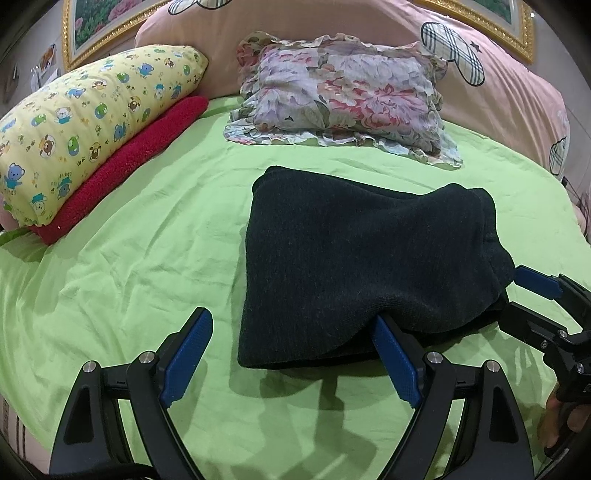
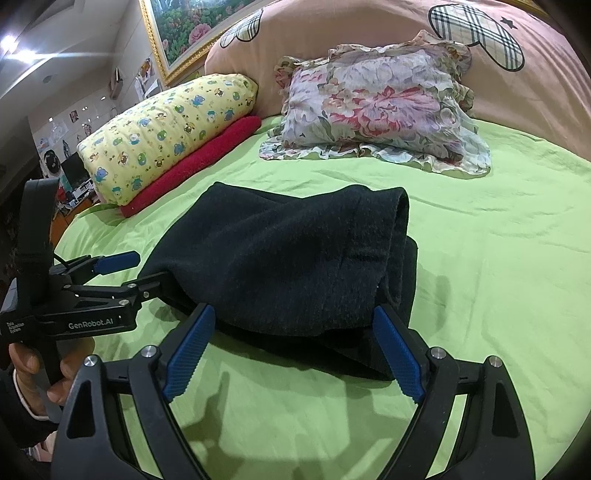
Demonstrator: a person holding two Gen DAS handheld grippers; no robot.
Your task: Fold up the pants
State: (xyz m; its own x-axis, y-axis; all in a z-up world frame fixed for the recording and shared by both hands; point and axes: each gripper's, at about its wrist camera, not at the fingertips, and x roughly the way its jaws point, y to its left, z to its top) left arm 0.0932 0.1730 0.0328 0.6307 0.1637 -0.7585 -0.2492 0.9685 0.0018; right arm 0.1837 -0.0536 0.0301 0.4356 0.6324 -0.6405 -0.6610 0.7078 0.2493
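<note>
The dark knit pants (image 1: 354,258) lie folded in a thick bundle on the green bed sheet (image 1: 147,258); they also show in the right wrist view (image 2: 288,258). My left gripper (image 1: 291,343) is open at the bundle's near left edge, with its right finger (image 1: 395,362) tucked under the lifted top layer. My right gripper (image 2: 291,347) is open at the bundle's near right side, its right finger (image 2: 395,354) against the folded edge. Each gripper shows in the other's view, the right one (image 1: 532,295) and the left one (image 2: 122,269), both with fingers apart at the cloth.
A floral pillow (image 1: 340,96) lies behind the pants. A yellow bear-print pillow (image 1: 92,118) rests on a red towel (image 1: 140,155) at the left. A pink duvet (image 1: 332,26) is piled at the headboard. The sheet (image 2: 498,258) is wrinkled.
</note>
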